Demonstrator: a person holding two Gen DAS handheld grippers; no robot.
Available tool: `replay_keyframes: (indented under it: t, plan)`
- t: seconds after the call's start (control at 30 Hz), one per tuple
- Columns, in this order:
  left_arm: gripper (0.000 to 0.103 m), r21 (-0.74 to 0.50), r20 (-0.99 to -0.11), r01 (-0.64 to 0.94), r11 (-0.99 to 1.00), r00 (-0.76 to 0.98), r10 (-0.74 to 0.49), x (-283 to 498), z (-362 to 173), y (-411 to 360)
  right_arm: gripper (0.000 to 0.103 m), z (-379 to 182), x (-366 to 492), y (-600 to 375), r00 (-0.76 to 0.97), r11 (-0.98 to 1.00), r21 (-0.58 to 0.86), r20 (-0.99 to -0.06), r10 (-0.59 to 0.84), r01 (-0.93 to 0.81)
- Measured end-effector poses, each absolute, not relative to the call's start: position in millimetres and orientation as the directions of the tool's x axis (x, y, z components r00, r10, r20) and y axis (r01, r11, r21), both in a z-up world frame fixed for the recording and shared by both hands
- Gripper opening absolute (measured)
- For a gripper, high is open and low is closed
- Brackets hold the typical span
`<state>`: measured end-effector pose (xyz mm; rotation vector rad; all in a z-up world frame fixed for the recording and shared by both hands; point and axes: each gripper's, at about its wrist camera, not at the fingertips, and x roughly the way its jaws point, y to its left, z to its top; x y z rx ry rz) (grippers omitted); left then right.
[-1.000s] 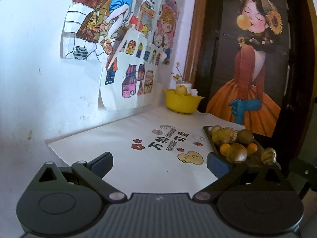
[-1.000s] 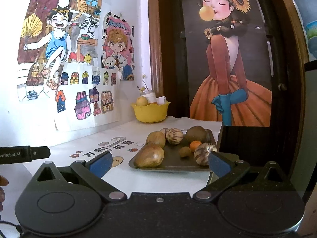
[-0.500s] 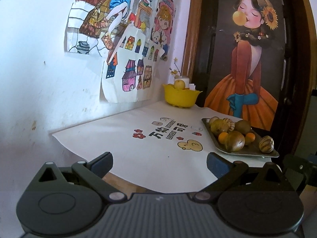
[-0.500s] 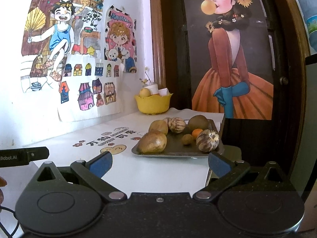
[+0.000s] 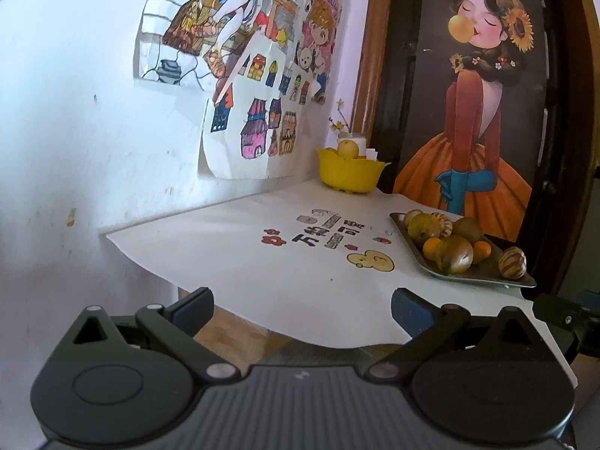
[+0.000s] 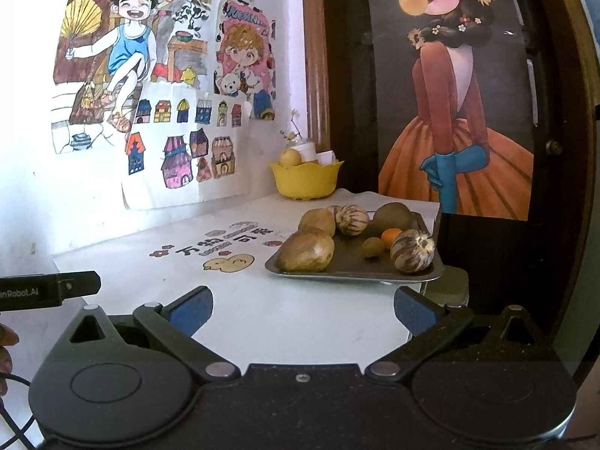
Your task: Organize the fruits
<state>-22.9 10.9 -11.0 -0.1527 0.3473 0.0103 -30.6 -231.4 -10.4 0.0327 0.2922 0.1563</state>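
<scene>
Here, tray (long axis toward wall)

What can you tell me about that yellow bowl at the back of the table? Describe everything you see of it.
The yellow bowl looks like plastic, with a wavy, petal-like rim and a small foot. It stands upright on the white table cover, in the far corner by the wall and wooden door frame. A pale yellow round fruit sits inside, showing above the rim. A white container with small flowers stands close behind it; whether they touch is unclear. Neither gripper is near it.
</scene>
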Motion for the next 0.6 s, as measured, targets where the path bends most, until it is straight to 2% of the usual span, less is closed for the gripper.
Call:
replay_keyframes:
  t: [0.6]
  plan:
    - [0.103,-0.154,-0.363,-0.049,0.987,0.932,-0.01,-23.4,-16.9,14.3,0.102,-13.5,-26.3,-227.8,0.933,0.986,0.053,-0.318,0.17,-0.161]
